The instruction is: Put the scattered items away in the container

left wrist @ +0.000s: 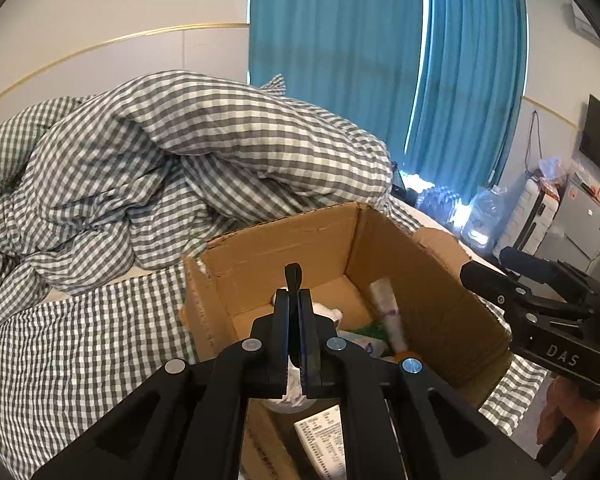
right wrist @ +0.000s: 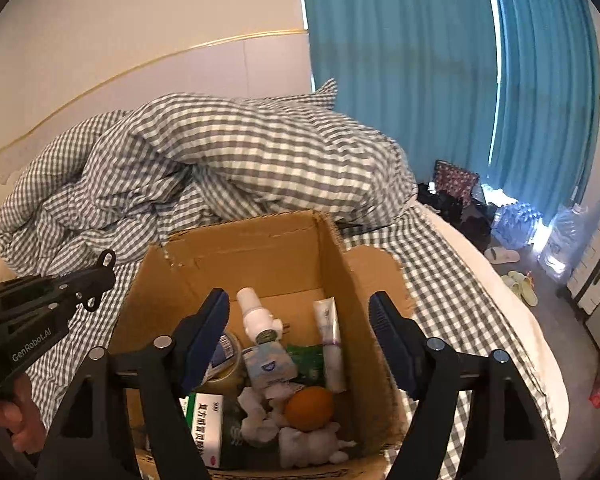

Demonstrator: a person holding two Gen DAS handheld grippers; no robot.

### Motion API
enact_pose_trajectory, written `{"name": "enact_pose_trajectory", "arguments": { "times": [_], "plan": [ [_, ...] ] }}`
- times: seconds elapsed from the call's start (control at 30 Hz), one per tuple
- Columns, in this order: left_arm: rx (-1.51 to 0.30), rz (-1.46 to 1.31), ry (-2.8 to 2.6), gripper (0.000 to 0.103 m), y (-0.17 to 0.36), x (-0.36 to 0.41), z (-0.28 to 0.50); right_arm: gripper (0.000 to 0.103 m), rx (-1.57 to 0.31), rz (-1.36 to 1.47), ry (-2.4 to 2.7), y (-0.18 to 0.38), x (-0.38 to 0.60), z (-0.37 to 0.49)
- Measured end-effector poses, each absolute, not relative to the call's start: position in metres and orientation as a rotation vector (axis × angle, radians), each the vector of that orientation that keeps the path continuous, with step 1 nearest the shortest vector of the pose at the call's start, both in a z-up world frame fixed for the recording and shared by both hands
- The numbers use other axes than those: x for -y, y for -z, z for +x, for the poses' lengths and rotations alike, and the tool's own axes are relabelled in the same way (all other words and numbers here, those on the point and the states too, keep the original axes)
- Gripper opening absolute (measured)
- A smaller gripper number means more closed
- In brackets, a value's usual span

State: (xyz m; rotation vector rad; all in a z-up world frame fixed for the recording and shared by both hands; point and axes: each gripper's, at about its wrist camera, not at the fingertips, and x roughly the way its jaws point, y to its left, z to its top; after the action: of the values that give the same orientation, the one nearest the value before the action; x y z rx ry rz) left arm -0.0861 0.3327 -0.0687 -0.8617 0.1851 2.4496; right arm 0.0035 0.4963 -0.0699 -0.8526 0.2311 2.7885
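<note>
while both tools hang over the box point(right wrist: 260, 248), which stands on the checked bed sheet point(right wrist: 440, 264) at lower centre of both views, their states differ. left tool point(left wrist: 296, 280): clenched, jaws pressed together; something white shows in the slit lower down between the fingers, and whether it is gripped cannot be told. in the right view the left tool point(right wrist: 102, 280) enters from the left edge, held by a hand point(right wrist: 12, 420), its tip beside the box's left wall. right tool point(right wrist: 300, 312): released, jaws wide apart with nothing between the pads, directly above the box opening. in the left view the right tool point(left wrist: 496, 276) comes in from the right edge, at the box's right rim.

contents of the box, right view: white bottle point(right wrist: 256, 316) at centre, tube point(right wrist: 332, 344) upright against the right side, green packet point(right wrist: 308, 364) beside it, orange point(right wrist: 310, 408) at lower centre, white toy point(right wrist: 312, 444) below the orange, tape roll point(right wrist: 228, 360) at left partly behind a finger, medicine carton point(right wrist: 206, 424) at lower left.

checked duvet point(left wrist: 160, 160) is heaped behind the box, upper left. blue curtain point(right wrist: 420, 60) fills the upper right.
</note>
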Motion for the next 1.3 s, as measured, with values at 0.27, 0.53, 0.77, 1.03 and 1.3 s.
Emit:
{"name": "enact_pose_trajectory", "arguments": {
  "times": [0.27,0.53,0.77,1.03,1.3],
  "plan": [
    [-0.214,-0.862,-2.392,0.005,0.07,-0.373,-0.086,0.09,-0.26,-0.782,-2.742,0.06,-0.523,0.027],
    [-0.227,-0.874,-2.358,0.037,0.074,-0.4,-0.084,0.092,-0.281,-0.762,-2.707,0.058,-0.542,0.045],
    [-0.18,-0.854,-2.398,0.1,0.066,-0.389,-0.083,0.095,-0.296,-0.757,-2.698,0.057,-0.542,0.05],
    [-0.182,-0.835,-2.451,0.103,0.053,-0.364,-0.077,0.096,-0.283,-0.733,-2.722,0.043,-0.523,0.05],
    [-0.258,-0.793,-2.569,0.103,0.04,-0.317,-0.064,0.103,-0.218,-0.725,-2.766,0.026,-0.478,0.042]
  ]
}}
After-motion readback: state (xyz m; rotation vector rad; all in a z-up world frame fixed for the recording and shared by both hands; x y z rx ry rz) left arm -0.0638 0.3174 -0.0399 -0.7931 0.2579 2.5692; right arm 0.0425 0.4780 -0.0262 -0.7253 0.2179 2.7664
